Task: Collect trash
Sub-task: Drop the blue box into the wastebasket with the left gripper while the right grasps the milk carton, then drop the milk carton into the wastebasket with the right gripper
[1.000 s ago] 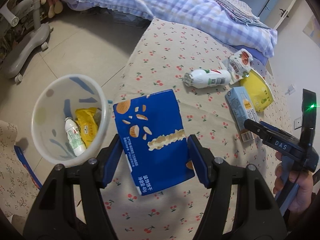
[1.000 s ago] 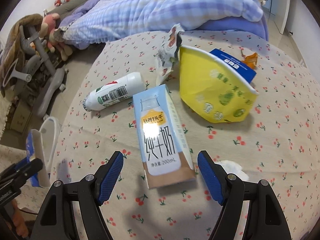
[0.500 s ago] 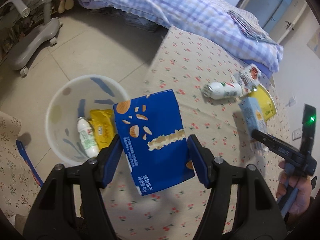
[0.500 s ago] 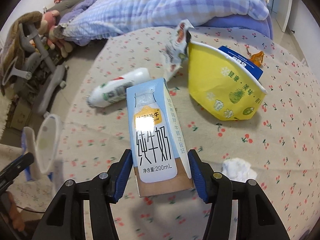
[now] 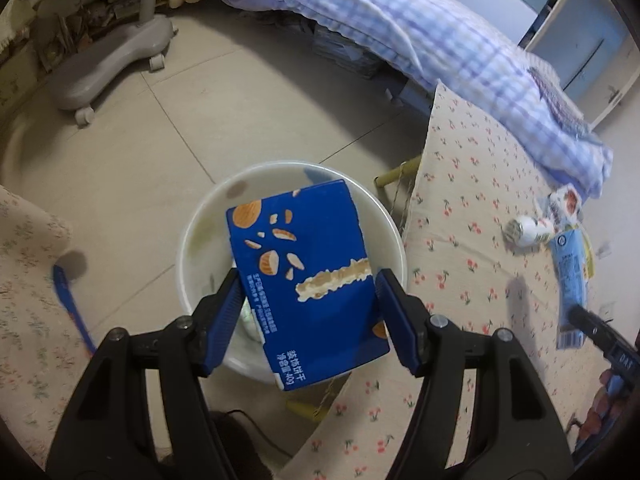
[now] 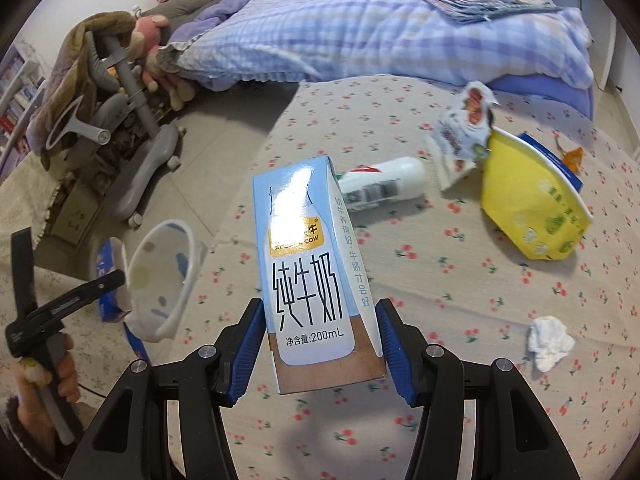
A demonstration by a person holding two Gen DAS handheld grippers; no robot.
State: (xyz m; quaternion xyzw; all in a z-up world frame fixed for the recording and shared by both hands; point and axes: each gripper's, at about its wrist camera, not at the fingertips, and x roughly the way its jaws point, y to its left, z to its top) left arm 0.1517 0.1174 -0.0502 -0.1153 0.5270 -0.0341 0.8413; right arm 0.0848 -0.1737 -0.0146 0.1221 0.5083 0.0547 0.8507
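My left gripper (image 5: pixel 308 316) is shut on a blue biscuit box (image 5: pixel 304 280) and holds it right above the white trash bin (image 5: pixel 200 224) on the floor. My right gripper (image 6: pixel 320 344) is shut on a light-blue milk carton (image 6: pixel 312 272), lifted above the cherry-print table (image 6: pixel 440 300). The bin (image 6: pixel 160 276) also shows at the left of the right wrist view, beside the table edge. On the table lie a white bottle (image 6: pixel 380 188), a crumpled snack wrapper (image 6: pixel 460 140), a yellow bag (image 6: pixel 532 208) and a white tissue (image 6: pixel 548 340).
A bed with a checked blue quilt (image 6: pixel 380 28) stands behind the table. A grey chair base (image 5: pixel 108 64) stands on the tiled floor to the left. A blue strip (image 5: pixel 72 312) lies by a floral-covered surface at the lower left.
My left gripper carried the biscuit box left, from over the table to over the bin. My right gripper closed on the milk carton and lifted it off the table.
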